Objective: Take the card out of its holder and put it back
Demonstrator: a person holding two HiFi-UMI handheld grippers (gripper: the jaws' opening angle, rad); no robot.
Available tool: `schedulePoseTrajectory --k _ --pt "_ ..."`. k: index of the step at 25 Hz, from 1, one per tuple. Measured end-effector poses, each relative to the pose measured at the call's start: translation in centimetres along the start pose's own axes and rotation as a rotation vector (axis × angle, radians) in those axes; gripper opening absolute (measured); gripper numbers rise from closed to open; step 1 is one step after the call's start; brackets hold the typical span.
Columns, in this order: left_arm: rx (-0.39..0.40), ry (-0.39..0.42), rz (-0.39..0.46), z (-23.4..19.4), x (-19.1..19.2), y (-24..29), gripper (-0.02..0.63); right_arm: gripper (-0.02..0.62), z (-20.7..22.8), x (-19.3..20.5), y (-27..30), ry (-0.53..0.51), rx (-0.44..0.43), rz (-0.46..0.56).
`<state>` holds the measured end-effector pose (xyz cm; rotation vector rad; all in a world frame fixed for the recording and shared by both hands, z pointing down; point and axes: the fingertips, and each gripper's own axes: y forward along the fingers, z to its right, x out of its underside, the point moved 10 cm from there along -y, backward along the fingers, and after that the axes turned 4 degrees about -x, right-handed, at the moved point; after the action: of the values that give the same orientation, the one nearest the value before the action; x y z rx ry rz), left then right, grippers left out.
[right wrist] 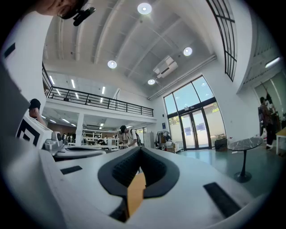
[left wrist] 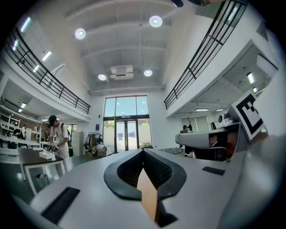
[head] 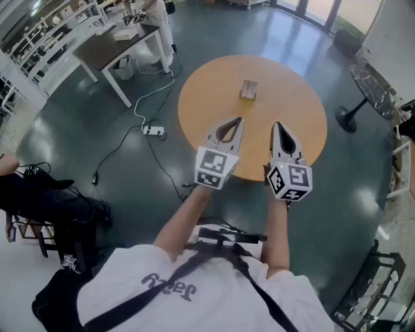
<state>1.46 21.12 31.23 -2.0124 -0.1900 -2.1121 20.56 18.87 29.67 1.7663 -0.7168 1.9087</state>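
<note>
The card holder (head: pixel 248 89) is a small brown thing on the far half of the round table (head: pixel 194 97). It looks so small and fuzzy from the head view that I cannot tell the card from the holder. Neither tool view shows it. Both look level across the big room, over the top of the table.

The left tool (head: pixel 238 120) has its jaws pressed together, with nothing pinched in them. Its black pads (left wrist: pixel 127 174) meet at the tip. A thin orange strip shows in the slit behind the tip, the same colour as the table. The right tool (head: pixel 276 125) is pressed together and empty too, with the same orange strip.

Both tools hang over the near side of the table and hide part of its rim. They sit side by side and do not touch. The holder is well apart from both tips, with bare table in between. It also stands well in from the rim all round.

On the floor (head: pixel 97 149) to the left of the table lie a white cable (head: pixel 139 104) and a power strip (head: pixel 154 131), near the rim. A white table (head: pixel 110 48) stands further off at the top left. A person (head: pixel 155 19) beside it is cut off by the top edge. A small black table (head: pixel 369 84) stands off to the right.
</note>
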Motion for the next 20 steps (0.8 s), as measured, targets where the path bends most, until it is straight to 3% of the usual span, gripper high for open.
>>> schedulePoseTrajectory --k 8,14,20 --pt "-0.032 -0.001 -0.036 2.6 0.5 0.4 0.011 0.012 1.2 -0.2 -1.1 -0.003 -0.069 -0.019" --pt "-0.069 0.01 -0.067 4.3 0.9 -0.4 0.011 0.012 3.1 0.1 -2.6 0.057 -0.043 -0.003" --pt "-0.098 0.029 -0.086 3.2 0.7 -1.4 0.011 0.012 2.7 1.1 -1.6 0.101 -0.056 -0.028"
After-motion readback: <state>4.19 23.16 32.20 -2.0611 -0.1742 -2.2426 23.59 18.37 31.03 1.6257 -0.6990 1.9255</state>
